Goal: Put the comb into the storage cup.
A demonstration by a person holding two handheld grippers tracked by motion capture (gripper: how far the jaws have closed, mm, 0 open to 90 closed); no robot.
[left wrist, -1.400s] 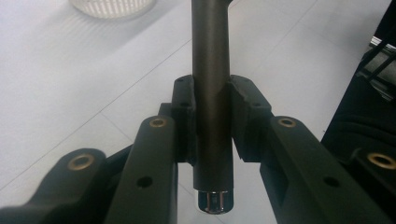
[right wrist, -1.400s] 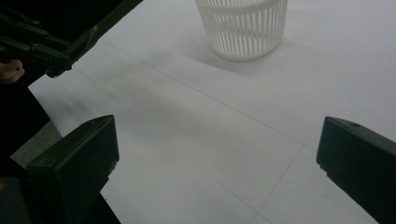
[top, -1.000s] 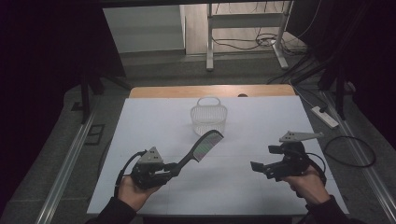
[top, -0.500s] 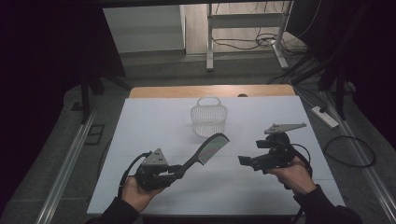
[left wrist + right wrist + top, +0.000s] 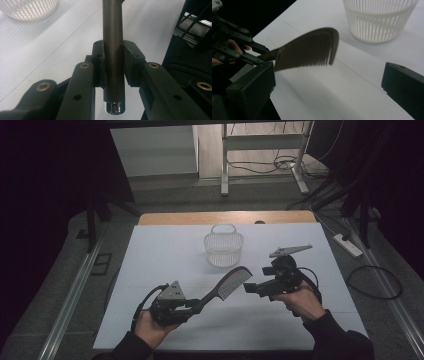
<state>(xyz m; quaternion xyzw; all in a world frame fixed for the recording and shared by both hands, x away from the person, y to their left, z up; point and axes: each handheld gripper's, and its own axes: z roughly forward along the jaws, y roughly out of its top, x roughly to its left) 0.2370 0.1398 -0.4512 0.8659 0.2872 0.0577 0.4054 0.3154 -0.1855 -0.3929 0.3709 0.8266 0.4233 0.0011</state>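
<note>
Over a matte white table [image 5: 150,270], a slatted white plastic basket [image 5: 223,249] stands empty, the job apparently half done. The left gripper [image 5: 192,306] clamps the smooth round handle of a dark fine-toothed comb [image 5: 231,282], held aloft; the right gripper [image 5: 248,289], jaws spread, nears its head, seemingly for a handover.

Black hand-held gripper [image 5: 194,307] with brass rivets; dark sleeves [image 5: 339,340].

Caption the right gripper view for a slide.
Open right gripper faces the dark comb held by the left gripper, white basket behind.
</note>
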